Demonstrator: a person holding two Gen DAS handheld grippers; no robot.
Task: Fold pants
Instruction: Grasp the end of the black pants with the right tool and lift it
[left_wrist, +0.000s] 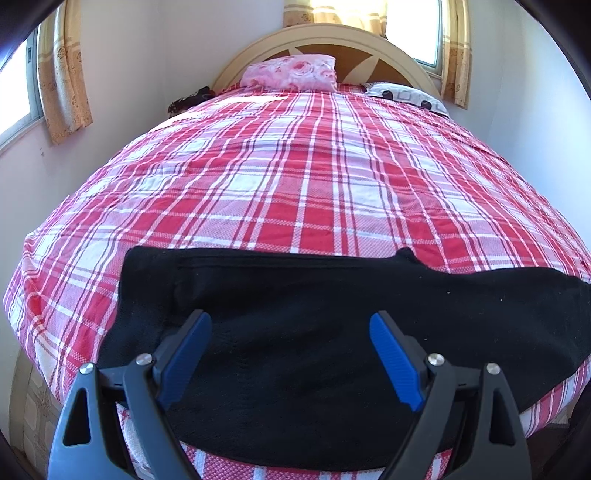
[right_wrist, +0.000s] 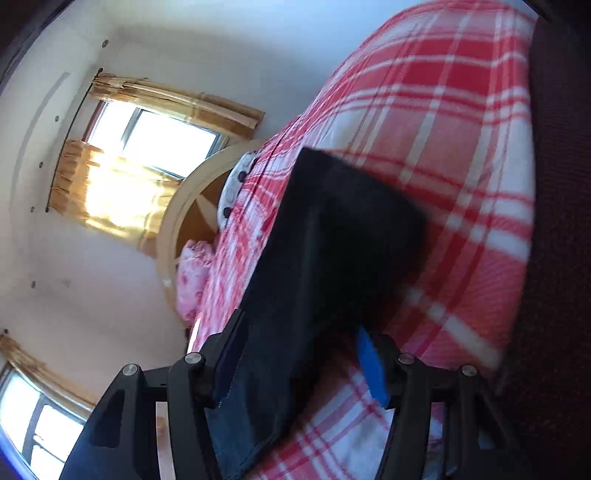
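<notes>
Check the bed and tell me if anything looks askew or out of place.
The black pants lie slightly askew: one flap pokes up along the far edge, and the near edge overhangs the bedspread. Nothing looks spilled or damaged.

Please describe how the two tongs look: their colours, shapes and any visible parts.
Both the left tongs and the right tongs have black plastic linkage arms with triangular cutouts, round silver pivot pins, and flat blue ribbed pads inside each finger. No cables, markings or sleeves show.
</notes>
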